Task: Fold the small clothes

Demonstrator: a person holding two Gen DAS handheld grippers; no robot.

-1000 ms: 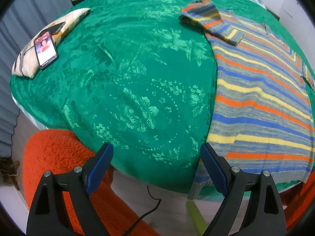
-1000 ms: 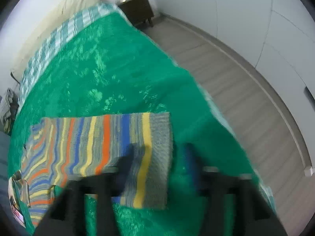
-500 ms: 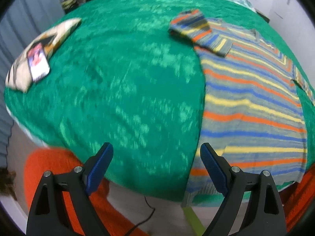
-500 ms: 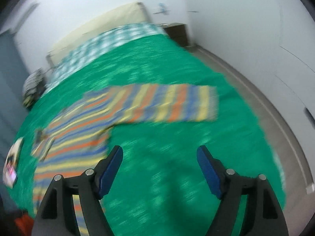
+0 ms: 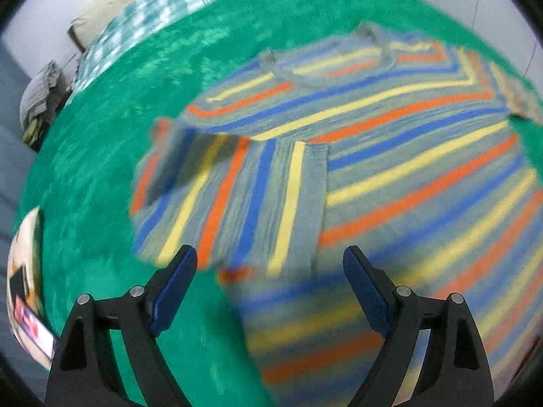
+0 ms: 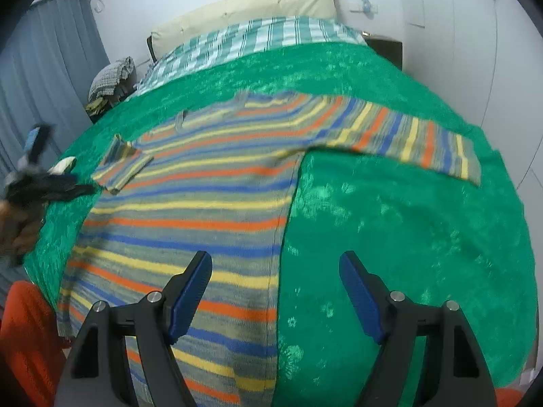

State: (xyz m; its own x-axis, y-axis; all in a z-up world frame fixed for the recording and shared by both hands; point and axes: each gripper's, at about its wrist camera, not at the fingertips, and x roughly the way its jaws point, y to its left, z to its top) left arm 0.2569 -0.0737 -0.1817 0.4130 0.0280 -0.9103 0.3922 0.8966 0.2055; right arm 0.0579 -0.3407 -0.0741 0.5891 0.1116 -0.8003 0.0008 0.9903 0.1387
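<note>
A striped sweater [image 6: 203, 196] in grey, orange, blue and yellow lies flat on a green bedspread [image 6: 407, 220]. Its left sleeve [image 5: 230, 200] is folded in over the body; its right sleeve [image 6: 407, 139] lies stretched out to the side. My left gripper [image 5: 269, 271] is open and empty, hovering just above the folded sleeve. My right gripper [image 6: 275, 278] is open and empty above the sweater's right edge near the hem. The left gripper also shows blurred in the right wrist view [image 6: 40, 173].
A pillow with a phone on it [image 5: 27, 298] lies at the bed's left edge. A striped sheet [image 6: 254, 40] and headboard are at the far end, a clothes pile [image 6: 112, 78] at far left. An orange seat [image 6: 23, 339] stands by the near corner.
My left gripper swung from the bed's near left over to the folded sleeve. My right gripper pulled back from the right sleeve's end to the sweater's hem side; both stayed open.
</note>
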